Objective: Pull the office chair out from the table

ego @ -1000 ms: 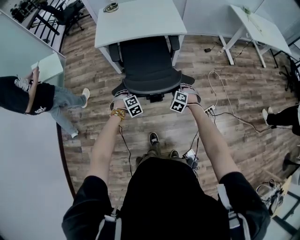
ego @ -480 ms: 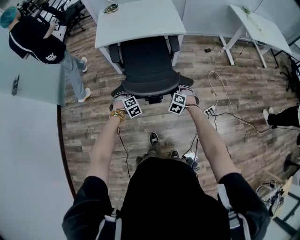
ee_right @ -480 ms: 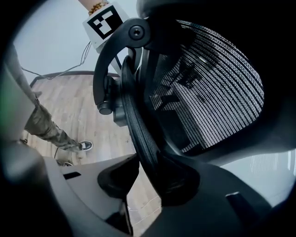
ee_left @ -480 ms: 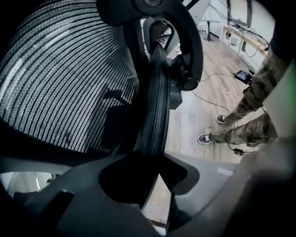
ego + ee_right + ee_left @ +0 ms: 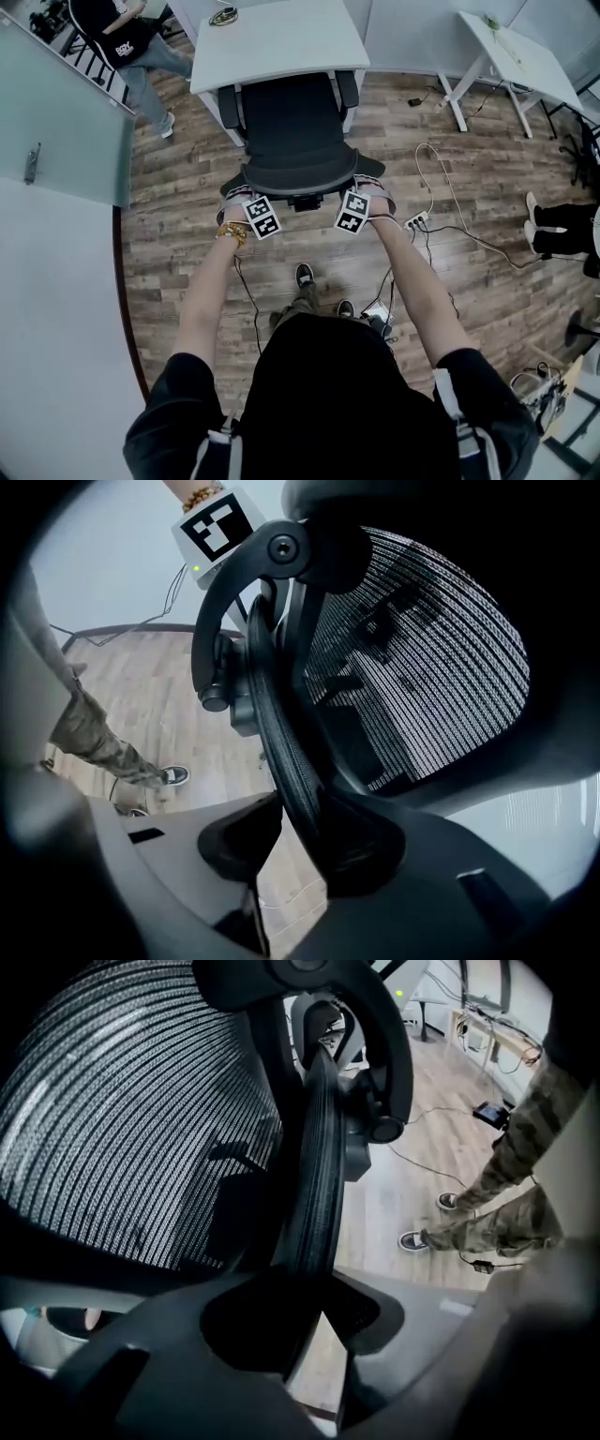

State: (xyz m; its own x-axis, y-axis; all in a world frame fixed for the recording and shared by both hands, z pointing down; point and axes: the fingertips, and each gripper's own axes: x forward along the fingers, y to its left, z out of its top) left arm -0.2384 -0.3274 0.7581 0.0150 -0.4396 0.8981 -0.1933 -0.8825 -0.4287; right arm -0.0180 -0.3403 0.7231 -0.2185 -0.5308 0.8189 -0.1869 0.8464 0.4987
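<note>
Office chair [image 5: 286, 117], black mesh, stands on the wood floor [image 5: 187, 253] with its seat toward the white table [image 5: 281, 42], armrests at the table's near edge, backrest [image 5: 302, 171] facing me. My left gripper [image 5: 314, 1283] is clamped on the backrest's left rim, and my right gripper [image 5: 298, 841] is clamped on its right rim. A bystander [image 5: 131, 42] walks at upper left.

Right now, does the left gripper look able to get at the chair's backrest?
Probably yes: the left gripper is at the backrest, whose rim runs between its jaws, and nothing stands in the way.
</note>
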